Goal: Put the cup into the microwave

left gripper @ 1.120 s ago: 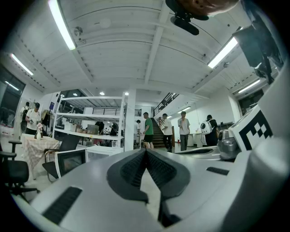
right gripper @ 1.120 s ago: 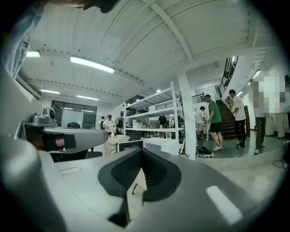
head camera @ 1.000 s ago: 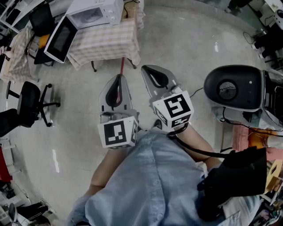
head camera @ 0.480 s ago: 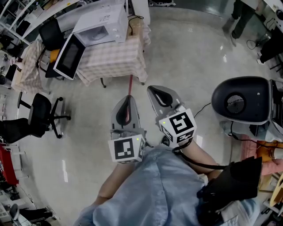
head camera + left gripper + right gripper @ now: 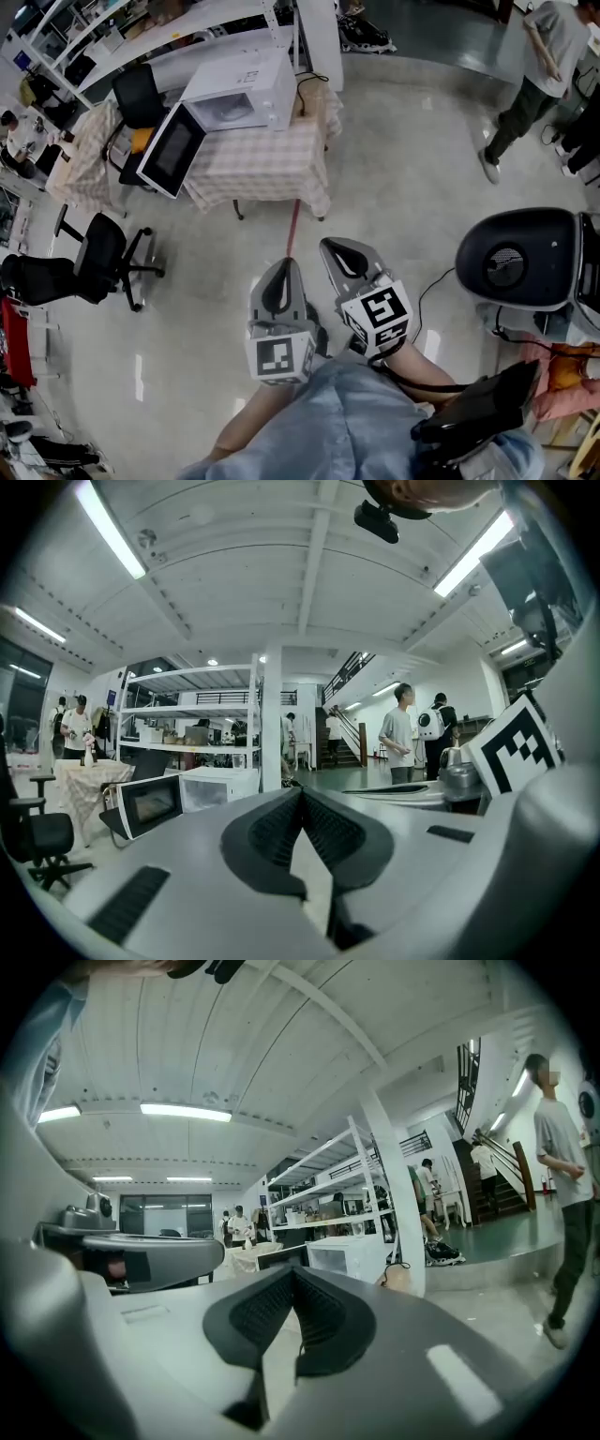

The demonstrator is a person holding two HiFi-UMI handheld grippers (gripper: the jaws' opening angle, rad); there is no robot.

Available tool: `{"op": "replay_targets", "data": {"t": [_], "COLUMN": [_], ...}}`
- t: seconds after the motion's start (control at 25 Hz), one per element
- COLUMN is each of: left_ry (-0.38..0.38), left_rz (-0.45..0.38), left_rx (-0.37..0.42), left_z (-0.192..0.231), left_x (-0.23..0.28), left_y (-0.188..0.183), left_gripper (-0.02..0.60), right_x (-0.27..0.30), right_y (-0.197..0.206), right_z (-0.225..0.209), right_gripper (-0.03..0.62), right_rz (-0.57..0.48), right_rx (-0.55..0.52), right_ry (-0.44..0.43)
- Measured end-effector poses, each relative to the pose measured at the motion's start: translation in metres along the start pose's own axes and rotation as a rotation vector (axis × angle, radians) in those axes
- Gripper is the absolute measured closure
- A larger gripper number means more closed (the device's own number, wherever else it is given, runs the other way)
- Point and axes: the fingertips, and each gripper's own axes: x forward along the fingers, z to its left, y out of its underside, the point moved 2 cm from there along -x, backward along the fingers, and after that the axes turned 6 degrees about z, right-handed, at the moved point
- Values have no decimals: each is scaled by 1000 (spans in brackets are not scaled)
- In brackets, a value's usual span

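While well short of the worktop (image 5: 272, 164), left hand-held gripper (image 5: 284, 267): closed tight, empty, carried low and level, likely for the walk over.
Right hand-held gripper (image 5: 330, 246): just beside the left, likewise pinched together on nothing.
Microwave (image 5: 239, 92): well ahead of both hand-held grippers, on the checked worktop; door (image 5: 172, 150) swung wide to their left, presumably left so for loading.
Cup: not made out in any view; possibly near the microwave, too small to tell.
Stage: judged as approach; pickup not yet done.
Risk: knocking the door, hung out past the worktop edge.
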Motion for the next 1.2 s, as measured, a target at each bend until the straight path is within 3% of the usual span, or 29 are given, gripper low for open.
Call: {"op": "replay_targets", "data": {"t": [0.32, 0.76, 1.2], "left_ry": [39, 48, 65], "left_rz": [5, -36, -85], "left_rx": [-26, -48, -76], "left_z": [29, 126, 208], "left_x": [39, 116, 162], "left_y": [4, -28, -49], "left_gripper": [574, 574, 574], "right_x": [41, 159, 252], "right_y": [0, -38, -70], "right_z": [-16, -33, -23], "right_gripper": [591, 591, 591], "right_rz": [22, 34, 43], "right_rx": [-5, -37, -75], "right_ry": [30, 43, 33]}}
